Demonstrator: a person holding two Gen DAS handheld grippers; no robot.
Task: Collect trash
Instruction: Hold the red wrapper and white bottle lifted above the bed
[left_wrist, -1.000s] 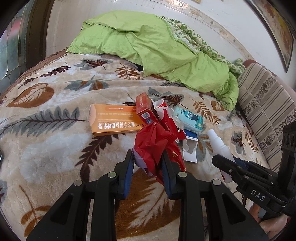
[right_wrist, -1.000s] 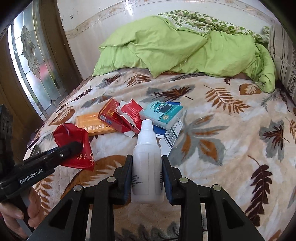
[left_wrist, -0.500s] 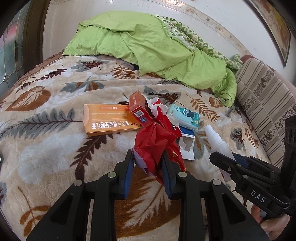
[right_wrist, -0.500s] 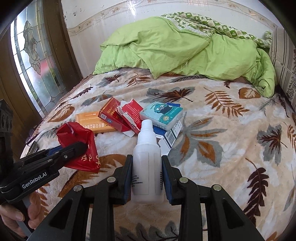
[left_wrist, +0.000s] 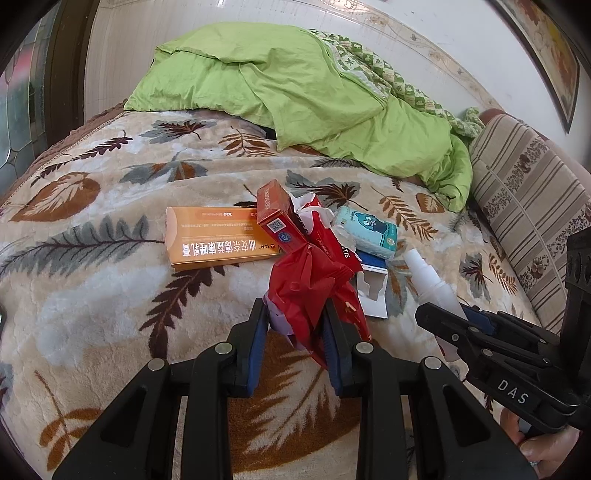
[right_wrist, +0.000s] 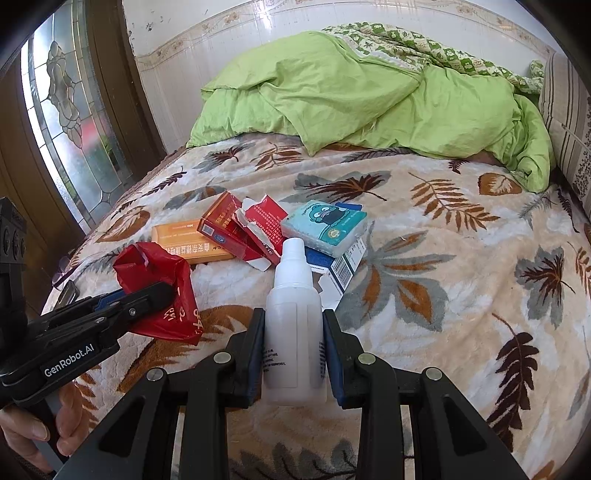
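Note:
My left gripper (left_wrist: 295, 314) is shut on a crumpled red plastic bag (left_wrist: 306, 291), held just above the bed; the same bag (right_wrist: 159, 291) shows at the left of the right wrist view. A white plastic bottle (right_wrist: 293, 321) stands upright between the pads of my right gripper (right_wrist: 293, 325), which is shut on it. That bottle (left_wrist: 430, 282) pokes out of the right gripper at the right of the left wrist view. Beyond lie an orange box (left_wrist: 218, 242), a red carton (left_wrist: 279, 221), a torn red pack (right_wrist: 264, 229), a teal tissue pack (right_wrist: 325, 225) and a blue-white box (right_wrist: 340, 266).
The trash lies on a leaf-patterned blanket (right_wrist: 443, 277). A green duvet (right_wrist: 369, 96) is heaped at the far end, a striped cushion (left_wrist: 528, 206) runs along the right, and a glass-panelled door (right_wrist: 66, 110) stands on the left. A hand (right_wrist: 33, 439) grips the left tool.

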